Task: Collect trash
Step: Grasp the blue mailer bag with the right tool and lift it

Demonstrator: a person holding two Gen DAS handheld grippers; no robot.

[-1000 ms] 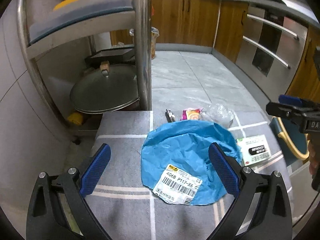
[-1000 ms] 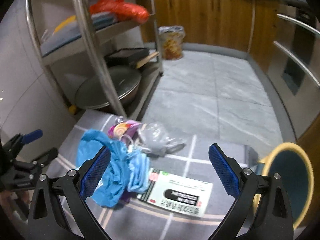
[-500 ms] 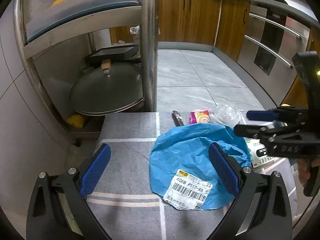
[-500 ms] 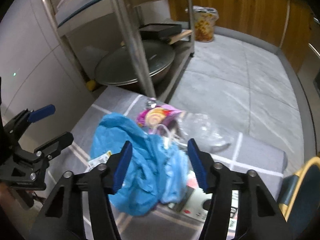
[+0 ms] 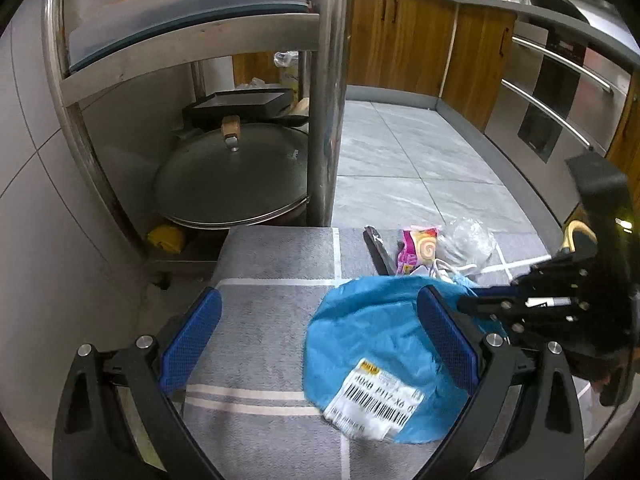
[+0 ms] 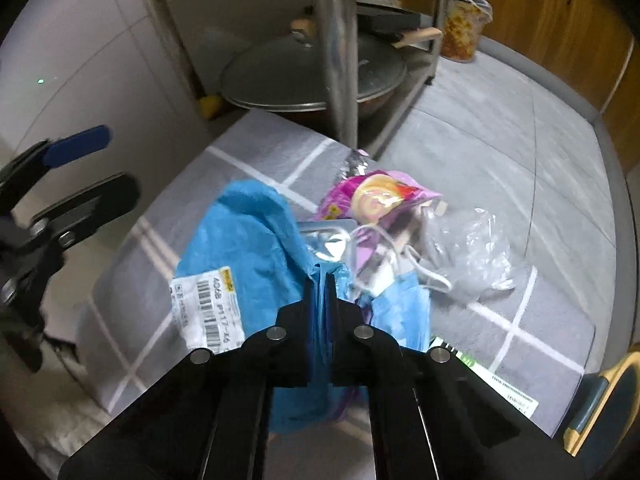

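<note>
Right gripper [image 6: 319, 280]: your jaws are pinched on the blue bag [image 6: 256, 240].
Left gripper [image 5: 320, 336]: jaws wide, empty.
Left: wrapper [image 6: 380, 196] at 12 o'clock, nothing binned.

Trash heaped on a mat beside the kitchen rack.

The mailer bag [image 6: 256, 240] lies on the mat [image 5: 276, 264], with the snack wrapper [image 6: 380, 196] and crumpled plastic [image 6: 476, 248] just behind it. A flat carton [image 6: 504, 388] lies at the mat's right edge. Left behind the mat stands the rack [image 5: 324, 92], with a lidded pan [image 5: 232, 176] on its bottom shelf.
</note>
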